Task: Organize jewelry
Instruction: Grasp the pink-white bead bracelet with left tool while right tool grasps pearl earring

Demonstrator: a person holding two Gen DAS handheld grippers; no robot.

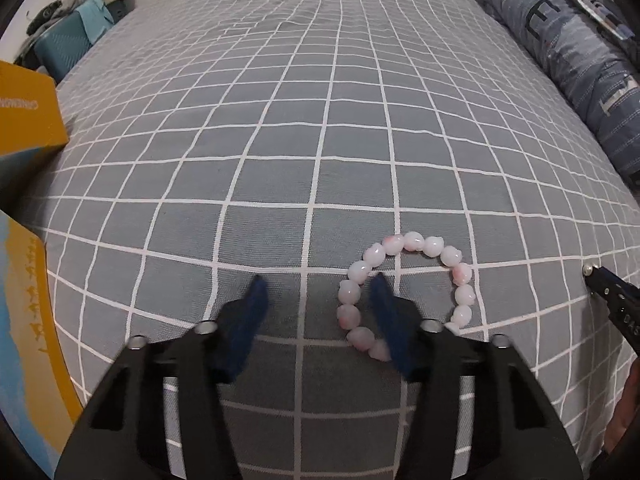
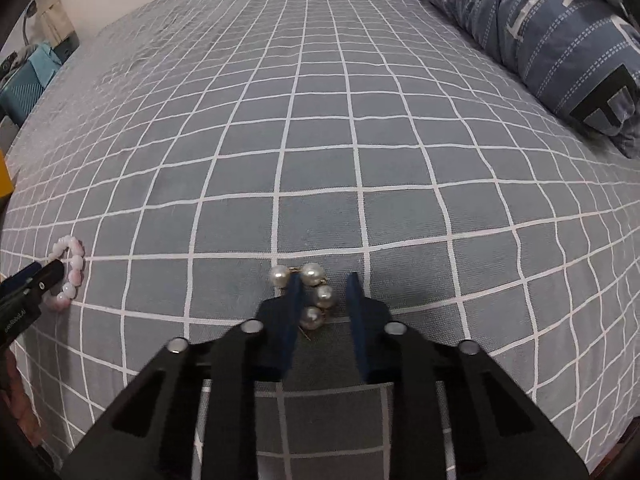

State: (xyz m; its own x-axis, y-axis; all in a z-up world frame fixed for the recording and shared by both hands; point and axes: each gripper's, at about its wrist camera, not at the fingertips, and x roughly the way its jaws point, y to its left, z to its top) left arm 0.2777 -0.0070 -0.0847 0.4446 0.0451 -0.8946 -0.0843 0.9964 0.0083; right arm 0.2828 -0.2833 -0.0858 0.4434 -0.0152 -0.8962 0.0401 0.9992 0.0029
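Note:
A ring-shaped bracelet of pink-white beads lies on the grey checked bed sheet. My left gripper points down at it, jaws apart: the right blue finger stands inside the ring, the bracelet's left arc lies between the fingers, and the left finger is well clear. In the right wrist view a cluster of several white pearls on gold wire lies on the sheet. My right gripper stands narrowly over it, with one pearl outside the left finger and a small gap at the right pad. The bracelet shows far left.
A yellow box and a yellow-and-blue box stand at the bed's left edge. A rolled blue quilt lies along the right side. A teal case sits beyond the far left corner. The right gripper's tip shows nearby.

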